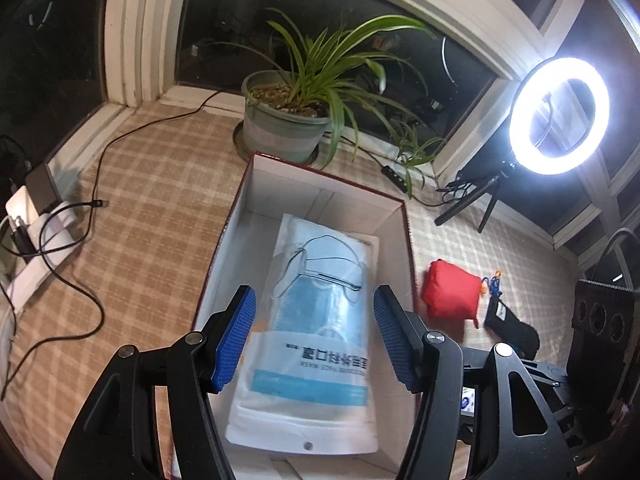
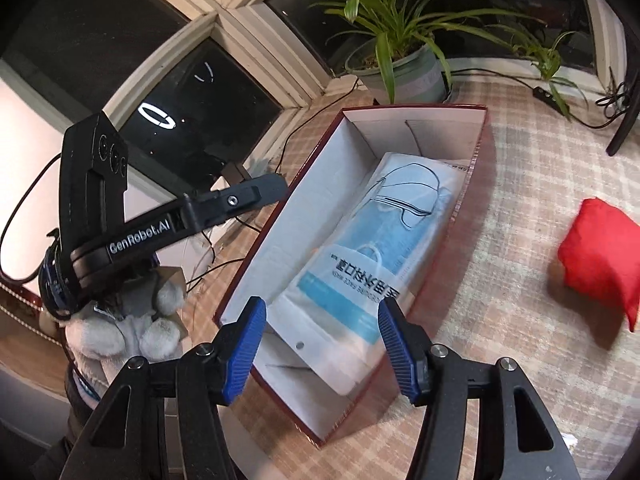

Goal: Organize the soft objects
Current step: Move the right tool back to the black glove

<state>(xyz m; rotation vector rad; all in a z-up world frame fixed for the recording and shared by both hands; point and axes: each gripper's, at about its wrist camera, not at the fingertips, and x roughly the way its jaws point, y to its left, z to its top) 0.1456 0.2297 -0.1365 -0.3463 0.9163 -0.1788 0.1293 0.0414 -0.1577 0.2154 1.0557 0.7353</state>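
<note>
Both grippers, left (image 1: 314,338) and right (image 2: 322,348), hang spread apart over the box (image 1: 400,216), gripping nothing. The mask pack (image 1: 316,320) lies flat inside it. A red pouch (image 1: 452,294) sits just beside the box; farther back stands a plant (image 1: 286,124).

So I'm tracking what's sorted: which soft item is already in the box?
The face mask pack, lying flat inside the red box. The red pouch and black pouch lie outside on the checked cloth.
</note>
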